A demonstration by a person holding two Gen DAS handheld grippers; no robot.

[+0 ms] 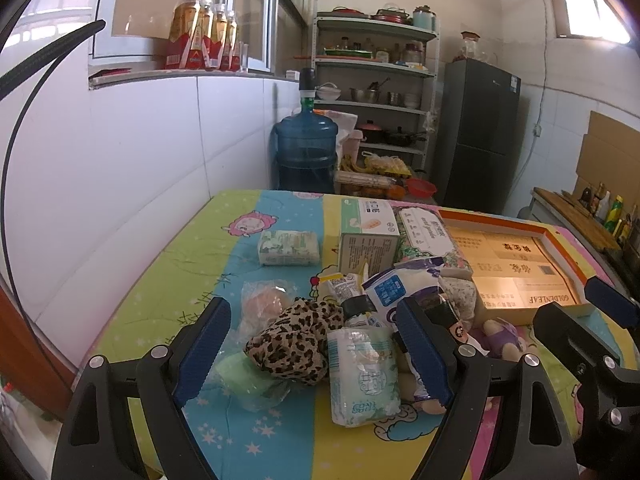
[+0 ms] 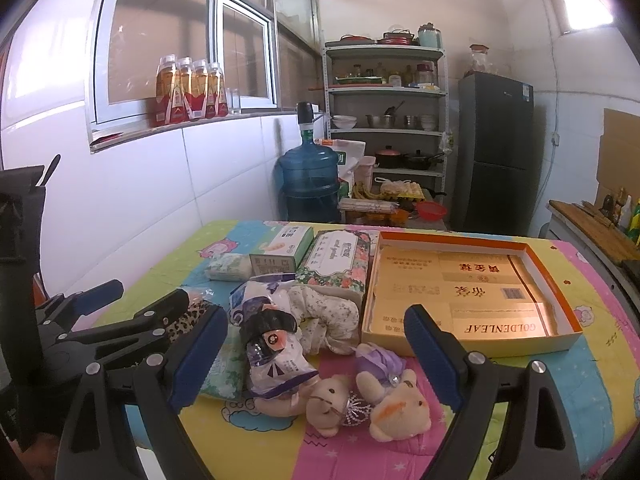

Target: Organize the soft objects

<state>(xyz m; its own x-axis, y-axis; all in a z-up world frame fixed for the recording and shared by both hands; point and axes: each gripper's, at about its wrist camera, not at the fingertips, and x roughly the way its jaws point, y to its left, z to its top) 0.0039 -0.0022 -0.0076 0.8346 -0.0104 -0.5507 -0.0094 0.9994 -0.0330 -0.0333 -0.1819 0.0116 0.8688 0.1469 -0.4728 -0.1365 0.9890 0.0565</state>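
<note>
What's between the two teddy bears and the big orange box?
Only bare tablecloth lies between the teddy bears and the orange box, seen in the right wrist view.

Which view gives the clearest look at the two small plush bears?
The right wrist view. The plush bears lie in full between the open right gripper fingers, faces and purple dress visible. In the left wrist view only a purple bit of the plush bears shows, mostly hidden behind a gripper finger and the pile.

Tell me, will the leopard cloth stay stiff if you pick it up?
Probably not. The leopard-print cloth lies crumpled in soft folds, so it would likely droop and unfold. It looks thin, so probably light. It overlaps the tissue pack, which it might nudge.
</note>
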